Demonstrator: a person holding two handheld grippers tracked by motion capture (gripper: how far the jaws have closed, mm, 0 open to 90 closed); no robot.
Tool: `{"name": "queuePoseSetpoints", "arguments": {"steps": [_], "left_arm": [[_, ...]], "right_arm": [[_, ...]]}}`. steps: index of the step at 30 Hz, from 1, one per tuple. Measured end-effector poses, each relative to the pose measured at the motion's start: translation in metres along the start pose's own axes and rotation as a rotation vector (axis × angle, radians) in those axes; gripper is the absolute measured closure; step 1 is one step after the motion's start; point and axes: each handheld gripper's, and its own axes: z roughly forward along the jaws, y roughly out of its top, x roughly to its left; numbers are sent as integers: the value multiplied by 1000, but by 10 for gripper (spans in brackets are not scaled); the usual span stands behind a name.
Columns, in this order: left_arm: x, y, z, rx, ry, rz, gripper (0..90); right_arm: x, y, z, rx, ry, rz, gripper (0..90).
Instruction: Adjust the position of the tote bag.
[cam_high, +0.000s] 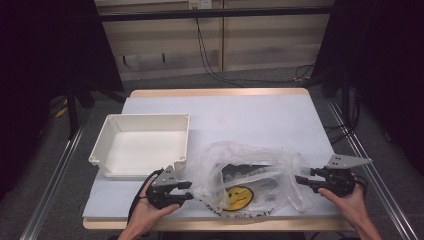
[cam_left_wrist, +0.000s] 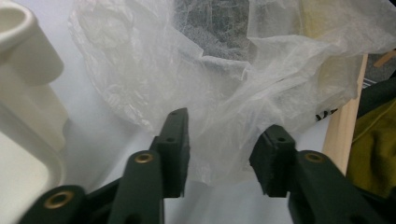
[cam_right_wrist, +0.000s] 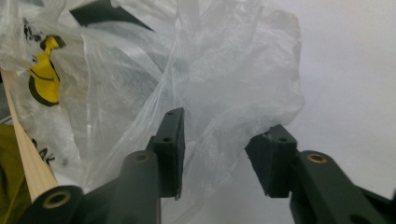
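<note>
A crumpled clear plastic bag (cam_high: 250, 182) with a yellow smiley print lies at the near edge of the desk (cam_high: 260, 117), just right of a white tray (cam_high: 142, 145). The left hand-held gripper (cam_high: 189, 190) and the right hand-held gripper (cam_high: 298, 181) flank it. Each has its jaws partly apart, with bag film between them but not pinched.

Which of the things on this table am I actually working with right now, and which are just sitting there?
In the job:
- crumpled clear plastic bag with a yellow smiley face, between both tools
- left tool, jaws apart at the bag's edge
- right tool, jaws apart at the bag's other edge
- dark thing inside the bag, too unclear to name

Lying about:
- empty white rectangular plastic tray, left of the bag
</note>
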Motion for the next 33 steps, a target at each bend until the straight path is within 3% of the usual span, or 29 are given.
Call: {"name": "queuePoseSetpoints", "arguments": {"steps": [4, 9, 14, 18, 21, 24, 30, 31, 33], "left_arm": [[-2, 0, -7, -35, 10, -8, 456], [-5, 1, -16, -66, 20, -15, 364], [-9, -3, -26, -79, 27, -19, 333], [-13, -1, -35, -105, 31, -15, 333], [-16, 9, -42, -125, 27, 13, 353], [-18, 15, -44, -140, 27, 15, 404], [-19, 41, -37, -148, -2, 79, 542], [-19, 46, -34, -143, -8, 96, 609], [-20, 55, -24, -118, -24, 126, 621]], "right_arm": [[2, 3, -9, -39, -9, -3, 496], [1, 9, -19, -70, -13, -15, 404], [0, 11, -28, -99, -28, -4, 359], [0, 12, -34, -105, -49, -18, 398], [1, 17, -41, -137, -51, -14, 391], [3, 21, -42, -149, -54, -23, 407], [16, 39, -32, -149, 23, -72, 533], [20, 44, -25, -128, 57, -92, 589], [23, 48, -20, -108, 74, -107, 605]]}}
